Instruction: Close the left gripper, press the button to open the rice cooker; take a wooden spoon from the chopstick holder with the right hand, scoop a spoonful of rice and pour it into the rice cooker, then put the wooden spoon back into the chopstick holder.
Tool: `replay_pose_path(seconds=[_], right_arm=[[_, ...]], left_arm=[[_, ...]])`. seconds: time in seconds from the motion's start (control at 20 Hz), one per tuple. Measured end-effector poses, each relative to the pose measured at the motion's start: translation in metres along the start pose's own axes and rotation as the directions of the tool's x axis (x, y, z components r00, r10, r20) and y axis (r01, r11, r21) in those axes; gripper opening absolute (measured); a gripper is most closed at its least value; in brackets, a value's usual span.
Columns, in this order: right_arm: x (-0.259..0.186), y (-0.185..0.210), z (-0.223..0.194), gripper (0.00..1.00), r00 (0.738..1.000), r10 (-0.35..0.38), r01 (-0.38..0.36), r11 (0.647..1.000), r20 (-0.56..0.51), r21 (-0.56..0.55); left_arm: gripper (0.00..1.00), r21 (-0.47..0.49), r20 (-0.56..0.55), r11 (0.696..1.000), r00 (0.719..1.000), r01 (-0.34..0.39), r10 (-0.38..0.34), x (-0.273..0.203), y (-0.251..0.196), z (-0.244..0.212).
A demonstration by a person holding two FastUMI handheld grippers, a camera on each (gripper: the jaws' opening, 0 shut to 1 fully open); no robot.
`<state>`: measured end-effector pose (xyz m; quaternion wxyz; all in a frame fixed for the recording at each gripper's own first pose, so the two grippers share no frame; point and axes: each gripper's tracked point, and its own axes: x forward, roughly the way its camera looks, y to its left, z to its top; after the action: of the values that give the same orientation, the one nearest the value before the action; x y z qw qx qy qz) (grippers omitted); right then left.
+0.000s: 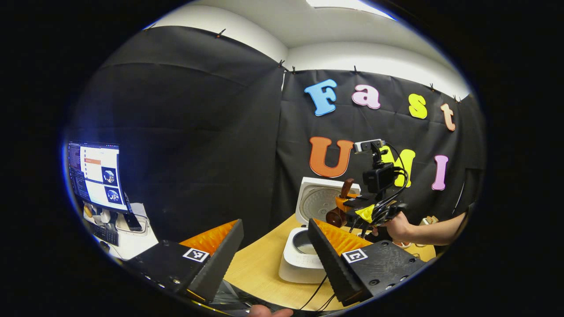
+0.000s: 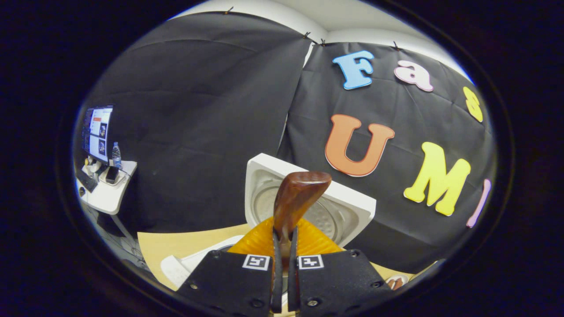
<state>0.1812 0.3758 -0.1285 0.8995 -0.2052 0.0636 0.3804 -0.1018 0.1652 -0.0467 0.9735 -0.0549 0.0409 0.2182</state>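
- One wooden spoon [image 2: 296, 200] is pinched between the right gripper's [image 2: 285, 246] two fingers, its handle end rising up in front of the rice cooker's raised lid [image 2: 352, 207] in the right gripper view.
- In the left gripper view the same wooden spoon [image 1: 340, 207] sits above the rice cooker [image 1: 299, 259], its bowl hanging low and its handle tilted up toward the lid [image 1: 317, 196].
- The rice cooker stands open on the wooden table [image 1: 260, 264], its lid upright behind the body and the inner pot [image 1: 305, 242] exposed.
- A person's hand [image 1: 398, 226] holds the right gripper [image 1: 352, 209] just to the right of the rice cooker, the forearm stretching away from it.
- The left gripper [image 1: 275, 253] has its fingers spread wide, one to the left of the rice cooker and one in front of its right side, gripping nothing.
- A cable [image 1: 315, 295] runs over the table in front of the rice cooker.
- Well to the left of the rice cooker, a lit monitor [image 1: 94, 174] stands on a white side desk [image 2: 108, 193] with a water bottle [image 2: 116, 155] beside it.
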Motion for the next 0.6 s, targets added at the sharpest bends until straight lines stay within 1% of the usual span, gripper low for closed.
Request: replay_pose_path(seconds=[0.15,0.25,0.35,0.45,0.6], right_arm=[[-0.012,0.004,0.002,0.10,1.000,0.005,-0.005,0.996,0.000,0.085],[-0.022,-0.001,0.008,0.10,1.000,-0.008,0.007,0.987,0.005,0.159],[-0.035,-0.010,0.015,0.10,0.999,-0.032,0.028,0.973,0.013,0.228],[-0.061,-0.023,0.019,0.10,0.997,-0.067,0.056,0.956,0.029,0.288],[-0.102,-0.041,0.022,0.10,0.994,-0.104,0.083,0.917,0.033,0.390]], left_arm=[[0.94,0.004,0.008,1.000,1.000,0.000,0.000,-0.005,0.006,0.002],[0.94,0.004,0.012,1.000,1.000,0.005,-0.005,-0.010,0.008,0.002],[0.94,0.007,0.008,1.000,1.000,0.022,-0.022,-0.012,0.009,-0.001],[0.94,0.011,0.004,0.999,0.999,0.052,-0.052,-0.010,0.006,-0.005],[0.94,0.012,-0.007,0.994,0.994,0.105,-0.105,-0.003,-0.001,-0.011]])
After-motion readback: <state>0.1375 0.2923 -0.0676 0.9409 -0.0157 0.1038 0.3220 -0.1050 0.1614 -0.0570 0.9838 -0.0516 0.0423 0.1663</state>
